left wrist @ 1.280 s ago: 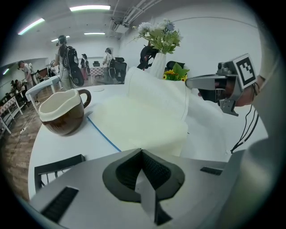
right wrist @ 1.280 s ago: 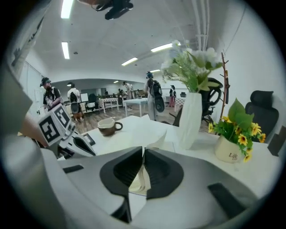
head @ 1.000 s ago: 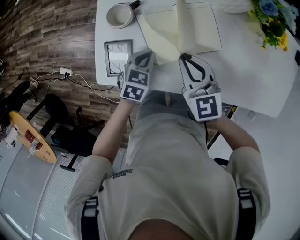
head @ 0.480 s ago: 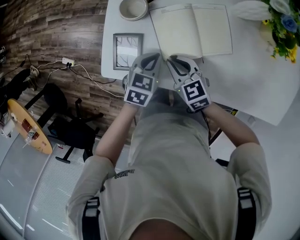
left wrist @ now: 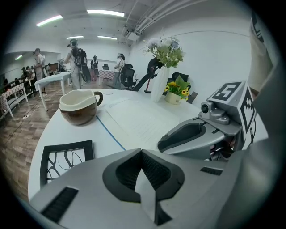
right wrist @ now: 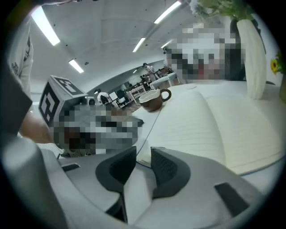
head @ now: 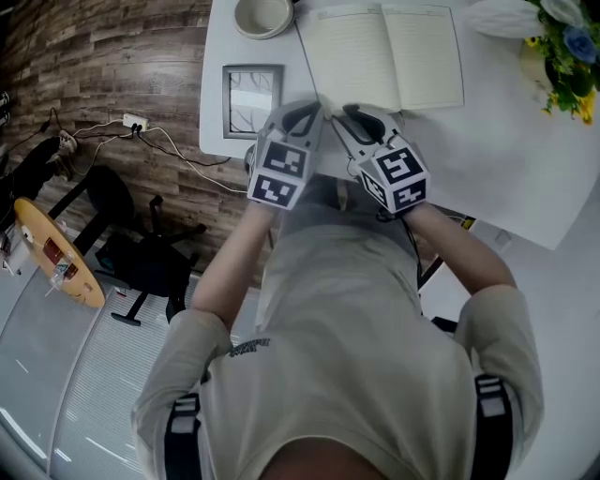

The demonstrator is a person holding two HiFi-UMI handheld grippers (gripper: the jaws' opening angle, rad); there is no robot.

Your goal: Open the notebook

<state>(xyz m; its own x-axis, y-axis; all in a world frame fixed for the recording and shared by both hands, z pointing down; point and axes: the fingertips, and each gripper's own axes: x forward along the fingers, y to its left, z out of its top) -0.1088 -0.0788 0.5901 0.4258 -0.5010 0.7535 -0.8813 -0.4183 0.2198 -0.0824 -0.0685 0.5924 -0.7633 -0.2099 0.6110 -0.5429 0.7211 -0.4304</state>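
The notebook (head: 384, 56) lies open and flat on the white table (head: 487, 159), its cream lined pages up. My right gripper (head: 349, 114) rests low at the notebook's near-left corner. Its jaws are opening, and through the narrow gap the page corner with its blue edge (right wrist: 142, 156) shows beyond the pads, untouched. My left gripper (head: 305, 111) sits just to the left, shut with nothing in it. In the left gripper view the pads (left wrist: 141, 152) meet, with the notebook (left wrist: 138, 120) ahead and the right gripper (left wrist: 187, 134) beside it.
A brown and white cup (head: 262, 14) stands left of the notebook at the back. A black picture frame (head: 253, 94) lies flat at the table's left edge. A white vase with flowers (head: 553, 37) stands at the far right. People and tables fill the room behind.
A second ago the right gripper held a leaf standing upright. The leaf now lies flat, the right gripper has dropped to the near corner and its jaws have parted. The left gripper stayed put.
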